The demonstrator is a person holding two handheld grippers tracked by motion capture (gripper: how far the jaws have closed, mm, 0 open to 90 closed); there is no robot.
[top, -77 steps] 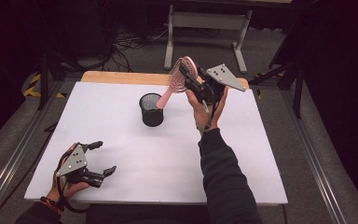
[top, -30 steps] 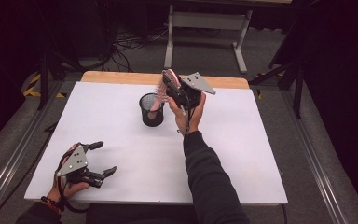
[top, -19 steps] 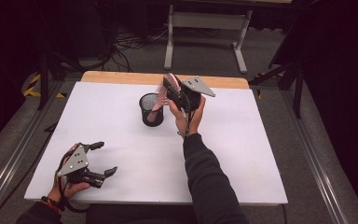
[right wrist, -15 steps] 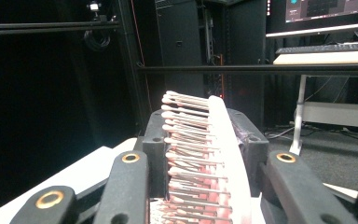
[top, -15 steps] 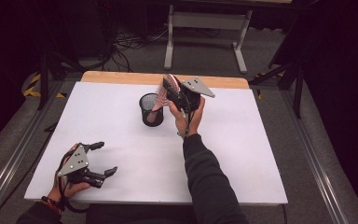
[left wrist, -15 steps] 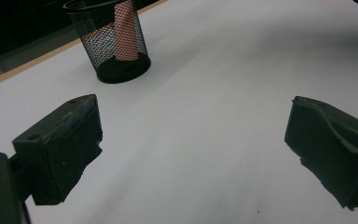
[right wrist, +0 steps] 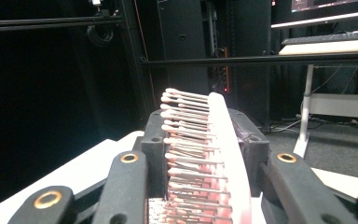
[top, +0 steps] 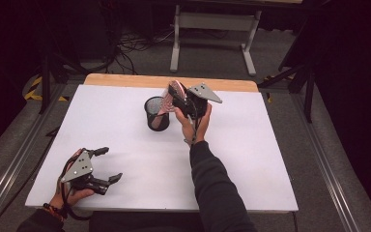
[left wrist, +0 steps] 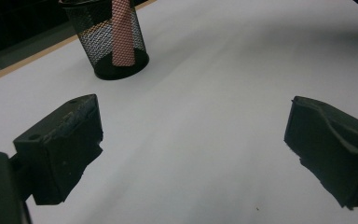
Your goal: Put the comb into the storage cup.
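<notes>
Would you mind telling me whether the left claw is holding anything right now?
No, the left claw is open over bare white table, nothing between its jaws.

We see a table (top: 251, 159) with a white top, and along its far edge a strip of bare wood (top: 125, 79) (the white surface stops just short of it). Standing directly on the white top, toward the far middle, is a black mesh cup (top: 156, 114), upright on its round base; in the left gripper view we see the same cup (left wrist: 103, 32) with a pink handle (left wrist: 122, 32) showing through its mesh. Near the front left corner the left gripper (top: 99, 164) rests low on the top, its jaws spread wide with bare white surface between them.
</notes>
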